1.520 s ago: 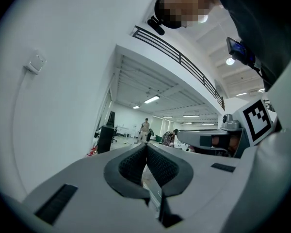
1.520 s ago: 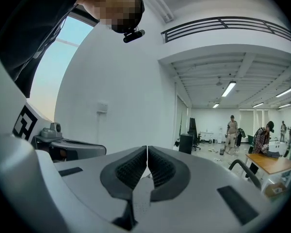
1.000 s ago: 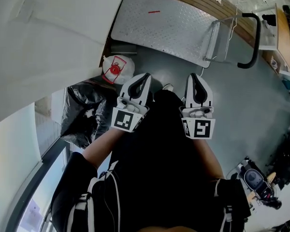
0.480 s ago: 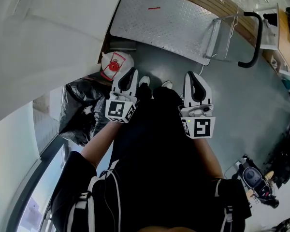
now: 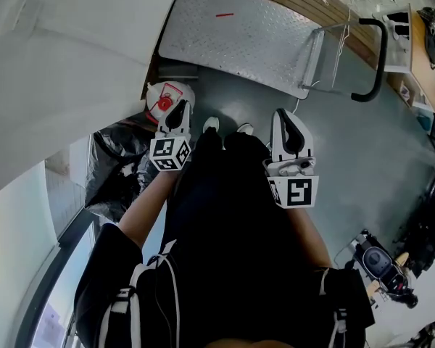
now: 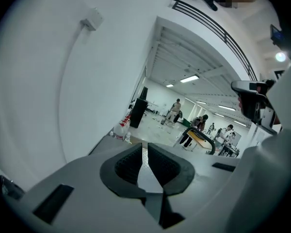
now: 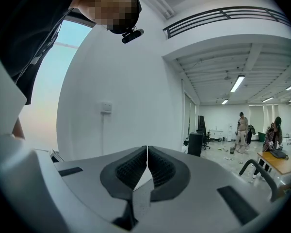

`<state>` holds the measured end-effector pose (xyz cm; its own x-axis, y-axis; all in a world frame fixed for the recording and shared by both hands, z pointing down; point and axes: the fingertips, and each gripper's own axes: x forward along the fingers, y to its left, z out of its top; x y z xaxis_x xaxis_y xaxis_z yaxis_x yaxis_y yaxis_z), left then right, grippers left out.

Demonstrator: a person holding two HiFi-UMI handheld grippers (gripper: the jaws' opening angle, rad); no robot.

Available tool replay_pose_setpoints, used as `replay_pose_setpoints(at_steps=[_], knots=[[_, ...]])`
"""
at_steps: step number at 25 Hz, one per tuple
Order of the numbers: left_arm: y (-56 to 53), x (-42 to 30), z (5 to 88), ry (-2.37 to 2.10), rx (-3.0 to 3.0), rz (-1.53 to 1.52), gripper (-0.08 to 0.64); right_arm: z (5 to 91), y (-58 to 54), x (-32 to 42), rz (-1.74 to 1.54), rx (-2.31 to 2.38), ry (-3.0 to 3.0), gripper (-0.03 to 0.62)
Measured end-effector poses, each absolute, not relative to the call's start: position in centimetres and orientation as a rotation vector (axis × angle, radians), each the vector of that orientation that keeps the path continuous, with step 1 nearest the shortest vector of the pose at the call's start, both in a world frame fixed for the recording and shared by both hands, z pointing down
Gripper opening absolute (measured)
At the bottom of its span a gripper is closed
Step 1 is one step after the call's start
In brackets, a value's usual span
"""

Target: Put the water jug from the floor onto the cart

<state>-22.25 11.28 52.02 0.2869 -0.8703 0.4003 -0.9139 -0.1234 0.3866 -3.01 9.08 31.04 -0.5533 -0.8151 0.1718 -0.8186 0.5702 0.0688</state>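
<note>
At the far left, a crumpled black bag [image 5: 119,169] lies on the grey floor [image 5: 362,165] against the foot of the white wall [image 5: 72,64]. Just past it, further from the person, the water jug [image 5: 159,96] stands on the floor. It is white with a red cap and a red-printed label, and it sits tight to the wall, just off the near left corner of the cart [image 5: 239,38].

The left gripper [image 5: 177,109] reaches down to the jug, and in the head view its tips overlap the jug's right side. Whether they touch it cannot be told. Its own view shows the jaws drawn together to a thin slit with nothing between them. Its marker cube [image 5: 168,153] sits just behind, over the person's left forearm.

In the middle are the person's black trousers and the toes of two light shoes [image 5: 211,125] on the floor.

The right gripper [image 5: 285,116] is held in front of the right leg, well apart from the jug. Its jaws are closed tip to tip and empty.

The cart's silver tread-plate deck lies beyond both grippers with a small red mark on it. At the deck's right end stands the upright frame with its black handle [image 5: 377,56].
</note>
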Motion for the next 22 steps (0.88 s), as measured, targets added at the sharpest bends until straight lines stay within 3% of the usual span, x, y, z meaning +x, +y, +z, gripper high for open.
replay_pose_setpoints(at_steps=[5,10,22], knots=[[11.1,-23.2,55.1,-1.578,1.950,0.157,0.033,31.2,8.9,-4.0,0.031,1.358,-2.622,0.020],[11.2,-23.4,59.2,-1.525,1.911,0.248,0.115,31.2,8.5,-3.7,0.011,1.370,-2.600,0.018],[12.6,-25.9,68.4,-1.399,1.796,0.409,0.137,30.7,7.6,-3.5,-0.021,1.422,-2.566,0.018]])
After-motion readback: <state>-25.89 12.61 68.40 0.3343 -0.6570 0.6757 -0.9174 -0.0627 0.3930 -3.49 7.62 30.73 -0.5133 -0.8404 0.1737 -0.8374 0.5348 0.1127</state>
